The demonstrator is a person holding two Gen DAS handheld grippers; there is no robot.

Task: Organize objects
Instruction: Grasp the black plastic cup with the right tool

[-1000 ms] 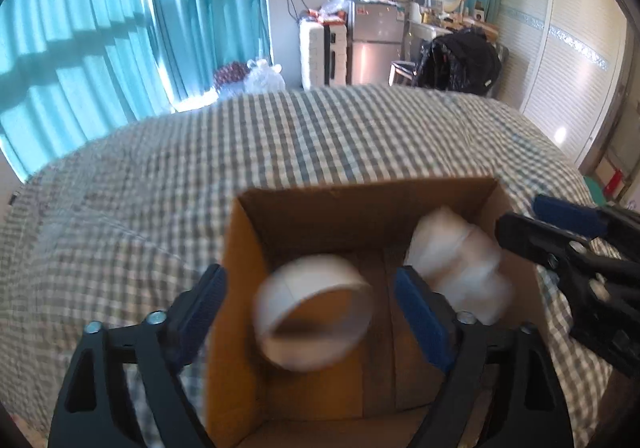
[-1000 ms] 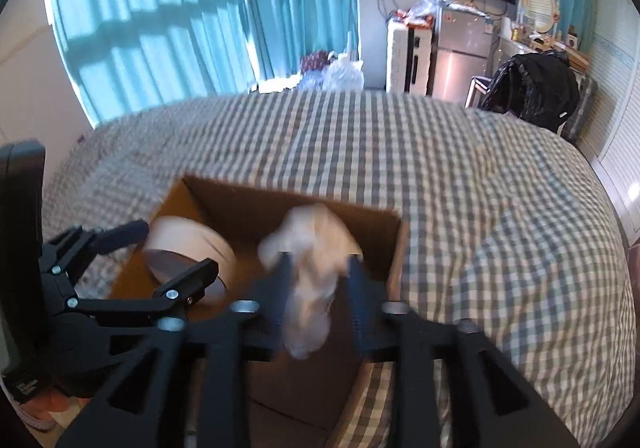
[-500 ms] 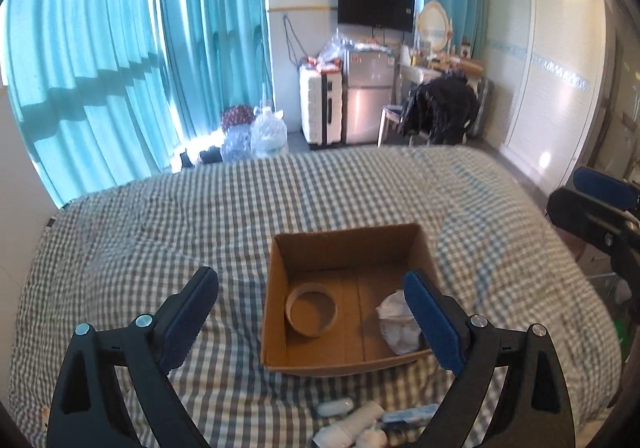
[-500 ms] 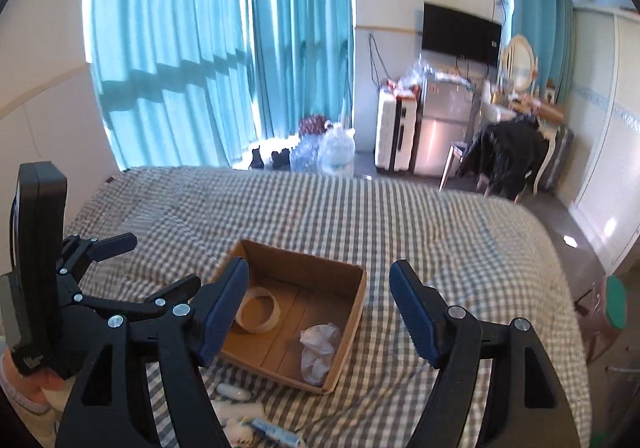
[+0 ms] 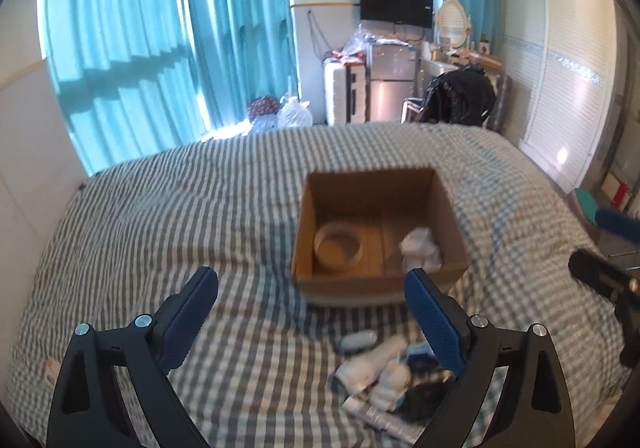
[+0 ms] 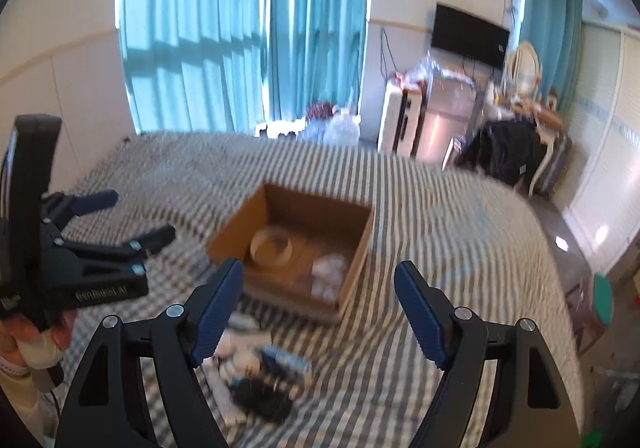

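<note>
An open cardboard box [image 5: 320, 192] [image 6: 352, 272] sits on the checked bed. Inside lie a roll of tape [image 5: 338, 247] [image 6: 271, 247] on the left and a crumpled white wad [image 5: 420, 248] [image 6: 329, 275] on the right. A pile of small items [image 5: 384, 376] [image 6: 256, 376], white tubes, a blue pack and something black, lies on the bed in front of the box. My left gripper [image 5: 312, 312] is open and empty, above the bed before the box; it also shows in the right wrist view [image 6: 132, 218]. My right gripper [image 6: 318, 308] is open and empty, above the pile.
The checked bedcover [image 5: 200, 208] spreads wide around the box. Teal curtains [image 5: 160, 48], a TV [image 5: 396, 2], a suitcase and fridge [image 5: 376, 88] and a chair with black clothes [image 5: 460, 96] stand beyond the bed. White wardrobes [image 5: 560, 96] line the right wall.
Both grippers let go of the tape roll and the white wad into the box, opened, and pulled back and up. The pile in front of the box has come into view.
</note>
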